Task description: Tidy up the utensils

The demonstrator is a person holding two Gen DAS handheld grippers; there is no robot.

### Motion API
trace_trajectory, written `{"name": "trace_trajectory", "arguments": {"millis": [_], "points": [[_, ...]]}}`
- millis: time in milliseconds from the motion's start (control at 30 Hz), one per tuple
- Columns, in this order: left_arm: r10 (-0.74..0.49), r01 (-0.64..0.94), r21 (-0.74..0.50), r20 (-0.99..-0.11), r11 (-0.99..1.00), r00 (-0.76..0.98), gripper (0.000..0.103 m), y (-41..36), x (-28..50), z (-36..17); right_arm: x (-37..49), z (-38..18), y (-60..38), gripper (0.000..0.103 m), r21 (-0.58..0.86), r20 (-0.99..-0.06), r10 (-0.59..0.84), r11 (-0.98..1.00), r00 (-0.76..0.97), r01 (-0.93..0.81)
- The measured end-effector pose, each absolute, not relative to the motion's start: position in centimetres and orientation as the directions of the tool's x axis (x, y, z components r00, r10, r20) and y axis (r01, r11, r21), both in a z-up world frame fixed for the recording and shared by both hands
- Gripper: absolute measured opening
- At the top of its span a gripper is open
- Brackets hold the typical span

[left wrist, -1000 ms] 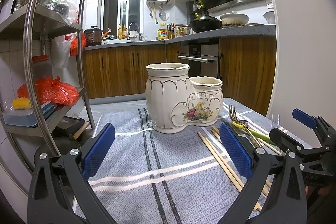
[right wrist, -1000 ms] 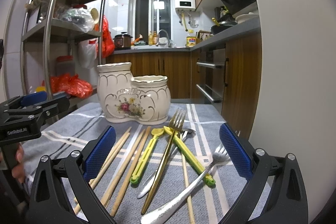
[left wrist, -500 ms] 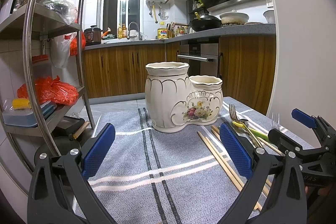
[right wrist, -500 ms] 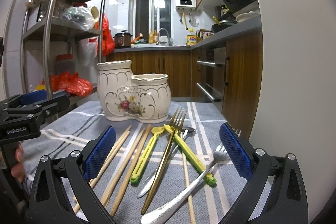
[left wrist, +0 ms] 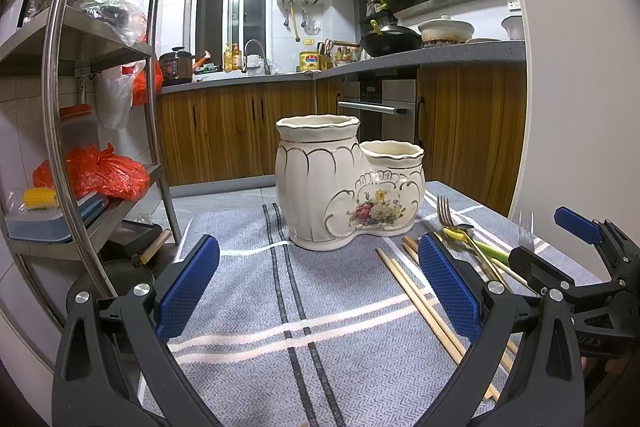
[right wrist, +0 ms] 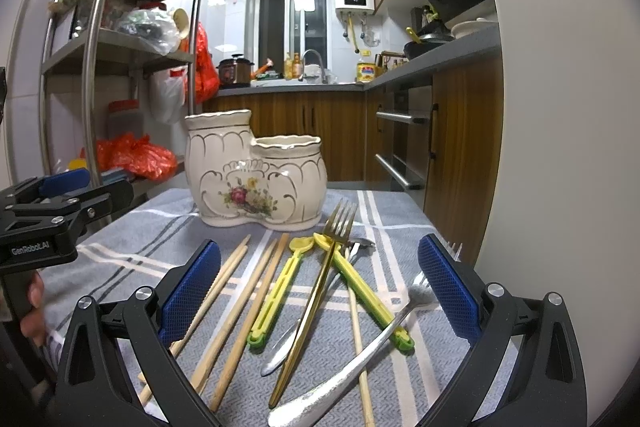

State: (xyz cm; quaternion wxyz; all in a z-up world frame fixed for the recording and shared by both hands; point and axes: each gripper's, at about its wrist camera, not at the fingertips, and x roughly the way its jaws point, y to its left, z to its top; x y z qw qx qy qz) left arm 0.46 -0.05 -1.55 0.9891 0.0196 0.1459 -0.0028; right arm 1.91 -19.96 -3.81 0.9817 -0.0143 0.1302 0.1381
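Sees next to nothing different from a second ago: holds the left gripper (left wrist: 316,255) and the right gripper (right wrist: 318,255) at almost the same low station over the desk (left wrist: 472,195), with at most a slight drift in view. Keeps the fingers (left wrist: 184,287) of the left spread wide on empty air, and the fingers (right wrist: 448,287) of the right spread just as wide, pinching nothing. Means, by judgement, no progress yet: no utensil lifted, both mouths of the ceramic holder (right wrist: 256,179) apparently empty. Finds the holder upright on the grey striped cloth (left wrist: 240,307), tall pot and short pot joined, ahead of both grippers. Finds the utensils loose on the cloth in front of the holder, right under the right gripper: wooden chopsticks (right wrist: 240,307) to the left, two yellow-green plastic pieces (right wrist: 276,291) splayed apart, a gold fork (right wrist: 316,291) lying across one of them, a silver fork (right wrist: 360,359) nearest the camera. Expects trouble from the crossing: lifting one piece likely to drag or flip another. Notes a metal shelf rack (left wrist: 60,107) close on the left, near the left gripper, and a wall hard on the right, leaving little room to swing. Cannot tell whether a spoon lies under the gold fork.
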Motion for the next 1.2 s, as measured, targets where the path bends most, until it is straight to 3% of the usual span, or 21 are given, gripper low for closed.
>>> {"name": "trace_trajectory", "arguments": {"millis": [233, 567, 733, 833, 933, 1000, 1033, 1133, 1200], "points": [[0.005, 0.007, 0.04, -0.301, 0.999, 0.953, 0.098, -0.3, 0.6, -1.7, 1.9, -3.9, -20.0, 0.098, 0.014, -0.266, 0.272, 0.96, 0.925, -0.279], [0.0, 0.059, 0.109, -0.47, 0.992, 0.883, 0.098, -1.4, 3.8, -0.1, 3.4, -1.2, -22.5, 0.098, 0.029, -0.337, 0.268, 0.961, 0.903, -0.275], [-0.039, 0.128, 0.112, -0.582, 0.985, 0.812, 0.098, -2.4, 5.6, -0.3, 5.6, -0.3, -25.0, 0.098, -0.017, -0.434, 0.206, 0.971, 0.877, -0.237], [-0.079, 0.153, 0.063, -0.632, 0.986, 0.771, 0.098, -2.8, 6.2, -1.2, 7.3, -0.8, -26.9, 0.098, 0.035, -0.507, 0.199, 0.977, 0.838, -0.211], [-0.058, 0.158, 0.093, -0.662, 0.983, 0.747, 0.095, -3.6, 6.3, -2.0, 8.7, -1.7, -28.1, 0.095, 0.087, -0.566, 0.214, 0.976, 0.796, -0.2], [-0.046, 0.169, 0.113, -0.686, 0.979, 0.726, 0.086, -4.1, 6.3, -2.6, 9.4, -2.4, -28.4, 0.089, 0.1, -0.599, 0.219, 0.975, 0.77, -0.199], [-0.042, 0.168, 0.114, -0.697, 0.979, 0.716, 0.082, -4.2, 6.5, -2.8, 9.7, -2.7, -28.3, 0.078, 0.095, -0.618, 0.214, 0.976, 0.756, -0.198], [-0.049, 0.169, 0.093, -0.727, 0.981, 0.685, 0.079, -4.2, 6.4, -3.4, 10.4, -3.3, -28.1, 0.058, 0.094, -0.651, 0.216, 0.974, 0.728, -0.206], [-0.038, 0.163, 0.097, -0.741, 0.982, 0.671, 0.079, -4.3, 6.2, -3.8, 10.8, -3.4, -28.0, 0.054, 0.094, -0.66, 0.22, 0.973, 0.718, -0.212]]}}
